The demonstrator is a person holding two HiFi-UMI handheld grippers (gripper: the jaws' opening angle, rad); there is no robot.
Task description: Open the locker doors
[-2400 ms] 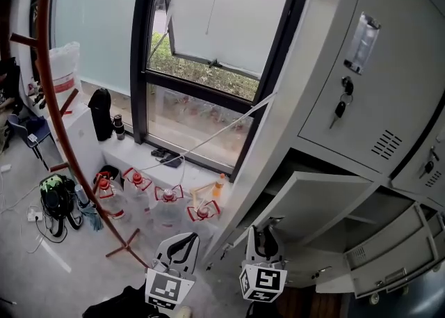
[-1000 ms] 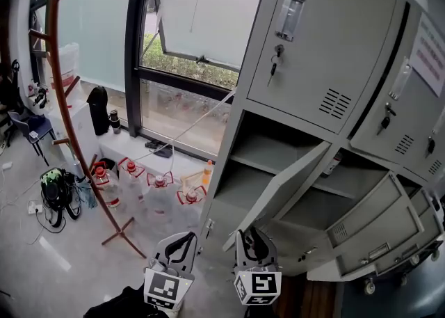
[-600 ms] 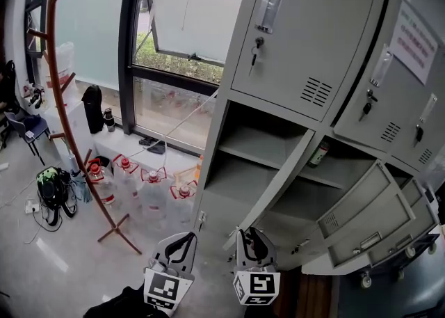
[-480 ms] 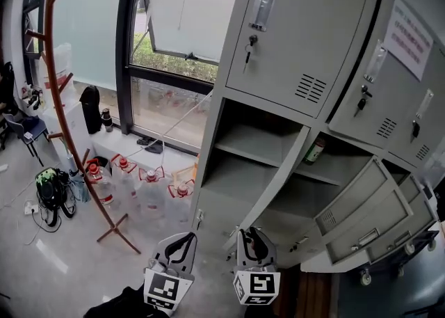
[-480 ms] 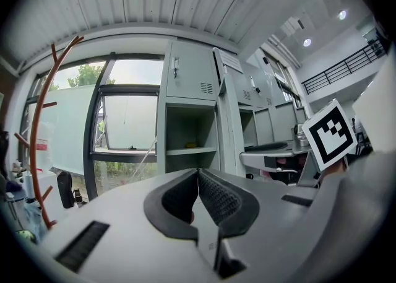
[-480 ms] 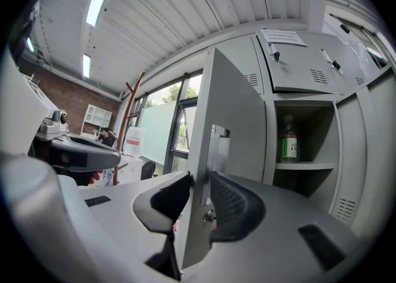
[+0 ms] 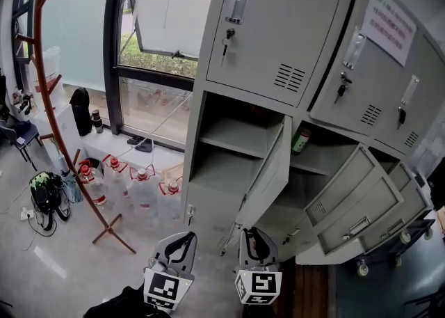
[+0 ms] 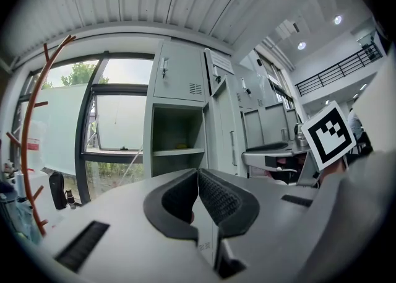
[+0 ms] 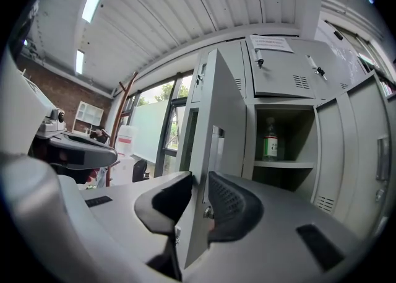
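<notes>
The grey lockers fill the head view's right half. The lower-left locker door stands swung far out, and its free edge runs between the pads of my right gripper. Those jaws have just been closing and now pinch that edge. My left gripper hangs beside it, left of the door, shut on nothing. The upper-left door is closed with a key in its lock. Further lower doors hang open at the right.
A green bottle stands on a shelf in the open middle locker. A red-brown coat stand and several water jugs sit on the floor left of the lockers, under the window.
The held door has swung further out, from slanting across the locker to nearly edge-on. The lockers have slid left in the head view. Both grippers keep their places at the bottom.
</notes>
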